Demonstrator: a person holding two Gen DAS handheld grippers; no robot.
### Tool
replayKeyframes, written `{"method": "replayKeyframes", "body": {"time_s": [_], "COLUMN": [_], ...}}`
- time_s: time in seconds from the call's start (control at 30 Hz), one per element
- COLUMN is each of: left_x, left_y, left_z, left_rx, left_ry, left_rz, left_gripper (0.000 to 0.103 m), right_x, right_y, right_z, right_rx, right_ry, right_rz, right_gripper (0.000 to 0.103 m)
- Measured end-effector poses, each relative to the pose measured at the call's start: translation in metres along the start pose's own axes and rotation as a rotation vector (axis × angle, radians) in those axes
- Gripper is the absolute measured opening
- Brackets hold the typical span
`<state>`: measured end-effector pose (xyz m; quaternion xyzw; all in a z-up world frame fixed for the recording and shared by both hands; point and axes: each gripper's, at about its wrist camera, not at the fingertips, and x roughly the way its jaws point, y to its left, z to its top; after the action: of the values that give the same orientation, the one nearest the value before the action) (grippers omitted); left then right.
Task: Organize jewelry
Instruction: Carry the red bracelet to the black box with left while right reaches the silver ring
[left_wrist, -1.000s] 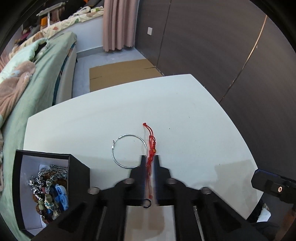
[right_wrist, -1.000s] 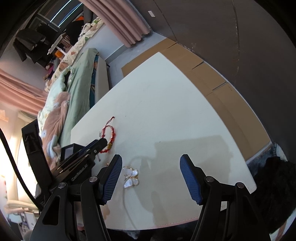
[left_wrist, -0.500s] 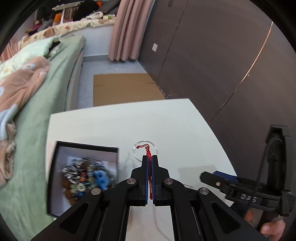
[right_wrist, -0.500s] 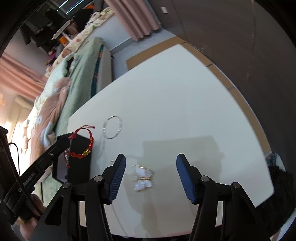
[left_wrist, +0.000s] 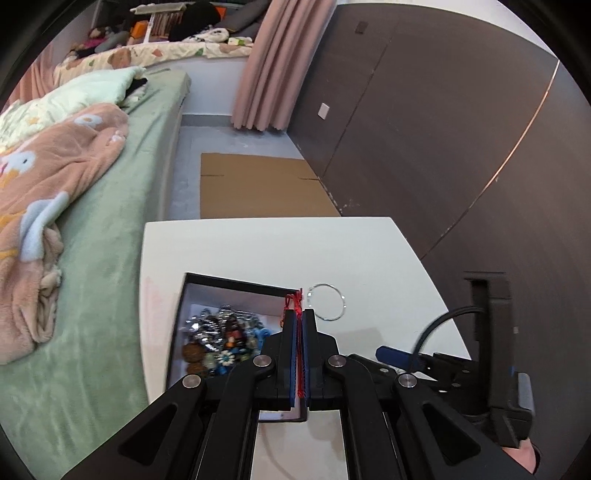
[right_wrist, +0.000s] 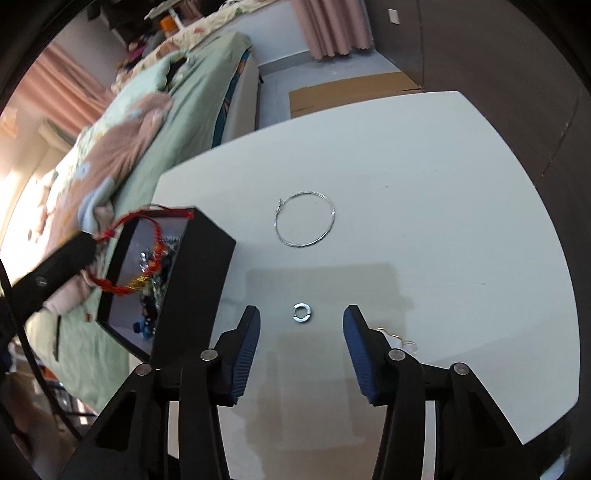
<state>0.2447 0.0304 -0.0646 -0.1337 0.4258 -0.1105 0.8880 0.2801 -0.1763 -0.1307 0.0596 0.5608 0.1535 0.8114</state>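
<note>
Above the black box (right_wrist: 192, 258), I held the red bracelet (right_wrist: 147, 254) pinched in my left gripper (left_wrist: 300, 317) — ready to drop — right gripper (right_wrist: 301, 325) wide open, empty.

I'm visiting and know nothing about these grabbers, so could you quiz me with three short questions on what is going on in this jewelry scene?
1. True or false: the left gripper is shut on the red bracelet.
2. What lies on the white table between the open fingers of the right gripper?
A. a large wire hoop
B. a small silver ring
C. a blue bead
3. Fill in: the red bracelet hangs over the open black ____.

Key
1. True.
2. B, the small silver ring; the large wire hoop lies farther off.
3. Box: the black box, which already holds a pile of jewelry.
</note>
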Motion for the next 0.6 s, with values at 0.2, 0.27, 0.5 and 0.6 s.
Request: {"method": "replayKeyframes", "body": {"time_s": [0.2,0.27,0.5,0.6], "left_x": [-0.011,-0.015,-0.02,-0.02], "left_y": [0.018,0.02,0.024,0.027], "left_z": [0.0,0.0,-0.004,-0.004], "left_rx": [-0.042,-0.041,-0.041,-0.043], "left_ry": [-0.02,-0.027,-0.03,-0.032], "left_rz": [-0.003,-0.004,0.002,0.003], "left_gripper": [0.002,0.002,0.002,0.002], "right_x": [0.012,0.016,0.017,0.018], "right_y": [0.0,0.002,0.018,0.029], "right_z": [0.001,0.0,-0.005,-0.006], "right_rx": [-0.006,-0.016,-0.105,-0.161], "right_ry": [0.018,0.02,0.008,0.014], "right_rz": [-0.085,-0.108,-0.216,-0.219], "right_gripper": [0.043,0.043,0.038,0.027]}}
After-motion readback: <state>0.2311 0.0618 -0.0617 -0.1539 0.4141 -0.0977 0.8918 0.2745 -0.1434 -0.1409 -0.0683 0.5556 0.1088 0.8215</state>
